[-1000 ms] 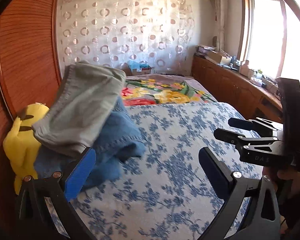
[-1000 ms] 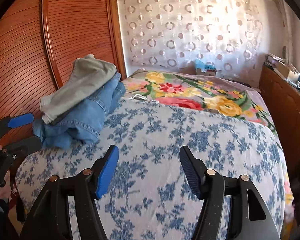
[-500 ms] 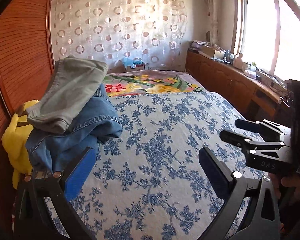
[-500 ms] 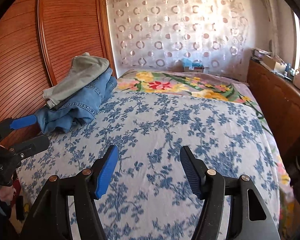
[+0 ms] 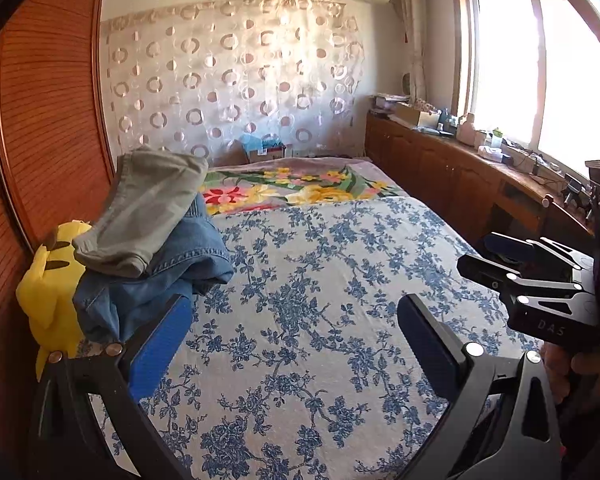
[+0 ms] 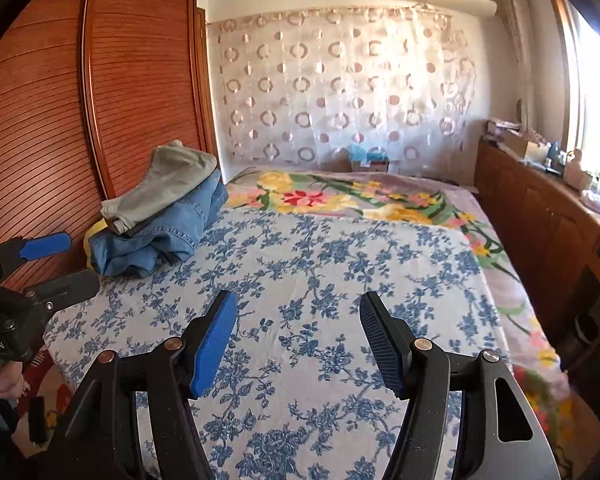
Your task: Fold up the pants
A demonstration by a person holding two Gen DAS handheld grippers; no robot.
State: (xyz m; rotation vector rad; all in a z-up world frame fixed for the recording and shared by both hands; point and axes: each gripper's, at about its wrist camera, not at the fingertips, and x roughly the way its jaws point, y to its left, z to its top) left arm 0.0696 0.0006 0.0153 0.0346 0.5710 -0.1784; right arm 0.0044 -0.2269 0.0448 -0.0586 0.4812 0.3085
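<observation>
Denim jeans [image 6: 156, 236] under folded grey pants [image 5: 144, 216], floral cotton bedspread [image 6: 320, 280], both grippers' jaws apart, empty.

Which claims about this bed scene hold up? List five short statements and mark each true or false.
1. The grey pants lie on top of the blue jeans. True.
2. The right hand-held gripper grips the jeans. False: it is open and empty.
3. The clothes pile sits beside the wooden wardrobe. True.
4. A yellow plush toy sits under the pile. True.
5. The left hand-held gripper holds the bedsheet. False: it holds nothing.
</observation>
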